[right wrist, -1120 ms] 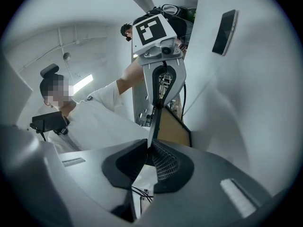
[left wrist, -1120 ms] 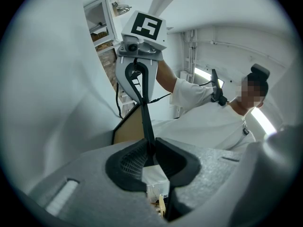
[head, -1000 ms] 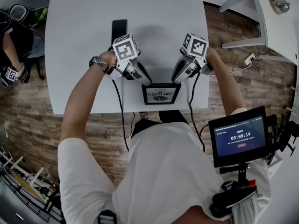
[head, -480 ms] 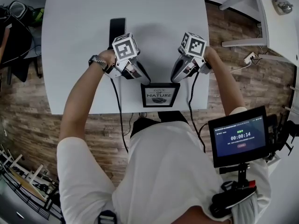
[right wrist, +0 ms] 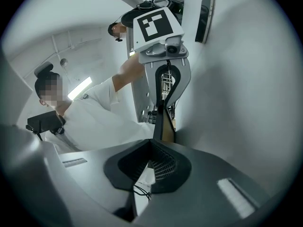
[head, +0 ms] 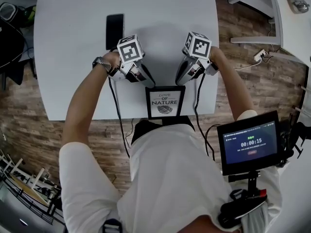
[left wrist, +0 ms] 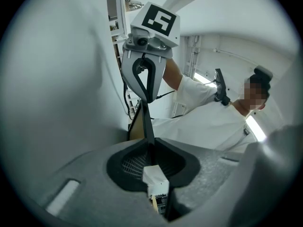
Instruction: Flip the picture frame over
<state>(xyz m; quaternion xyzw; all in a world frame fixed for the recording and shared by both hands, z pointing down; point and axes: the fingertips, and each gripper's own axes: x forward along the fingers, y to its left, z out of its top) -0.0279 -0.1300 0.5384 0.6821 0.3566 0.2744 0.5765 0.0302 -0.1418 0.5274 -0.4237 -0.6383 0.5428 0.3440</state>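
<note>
The picture frame (head: 165, 102), black-rimmed with a leaf print facing up, is held over the white table's (head: 160, 13) near edge. My left gripper (head: 149, 84) holds its upper left corner, and its jaws are closing with the frame's thin edge (left wrist: 147, 126) between them. My right gripper (head: 181, 81) is shut on the upper right corner. In the left gripper view the frame runs edge-on from my left gripper (left wrist: 151, 150) to the opposite gripper. The right gripper view shows the same edge (right wrist: 163, 122) leaving my right gripper (right wrist: 154, 148).
A black phone (head: 114, 30) lies on the table behind the left gripper. A small monitor (head: 250, 142) hangs at the person's right side. White furniture (head: 286, 18) stands on the wooden floor at the upper right.
Both grippers have come down a little with the frame between them. The frame has tipped and shows more of its printed face.
</note>
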